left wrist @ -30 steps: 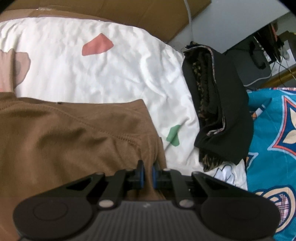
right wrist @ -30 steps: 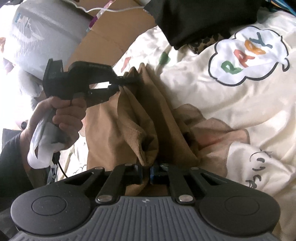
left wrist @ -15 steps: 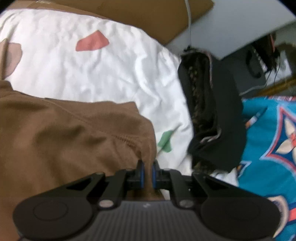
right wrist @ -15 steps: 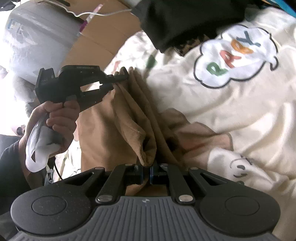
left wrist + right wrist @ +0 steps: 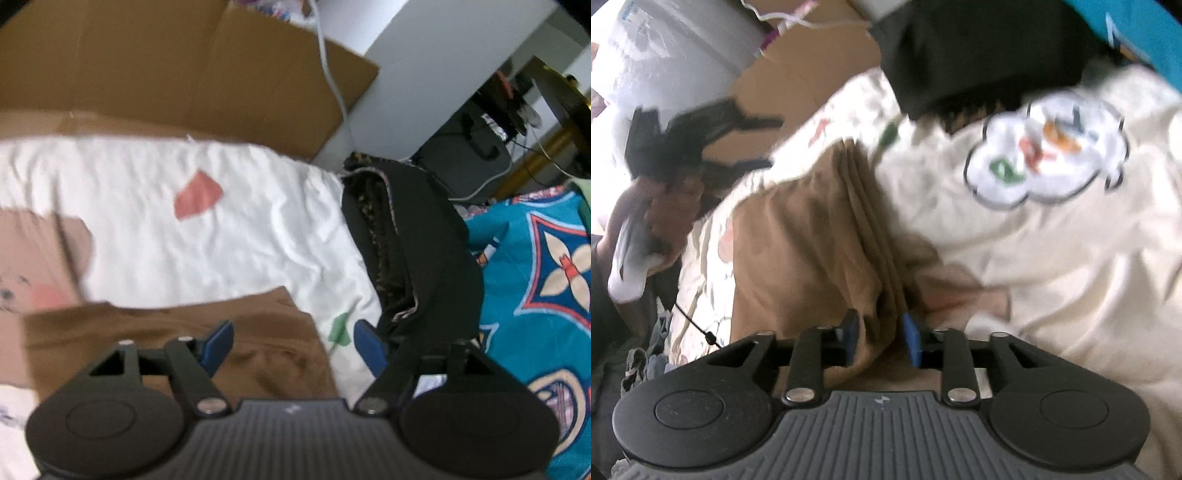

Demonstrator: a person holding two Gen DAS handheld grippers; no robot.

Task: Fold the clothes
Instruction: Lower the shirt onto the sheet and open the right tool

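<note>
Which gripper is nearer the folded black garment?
Left. The left gripper hangs open right beside the folded black garment, over the brown garment's corner. The right gripper is open at the brown garment's opposite end, farther away.

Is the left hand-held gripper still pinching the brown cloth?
Apart. The left wrist view shows the left hand-held gripper open, its blue fingertips spread wide with nothing clamped; the brown cloth lies on the bed below.

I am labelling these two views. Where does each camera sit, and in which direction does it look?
Left wrist: on the left gripper, open above the brown garment, facing cardboard.
Right wrist: on the right gripper, open around the garment's folded edge; the left hand shows.
Shared: brown garment, white printed bedding, black clothes pile.
</note>
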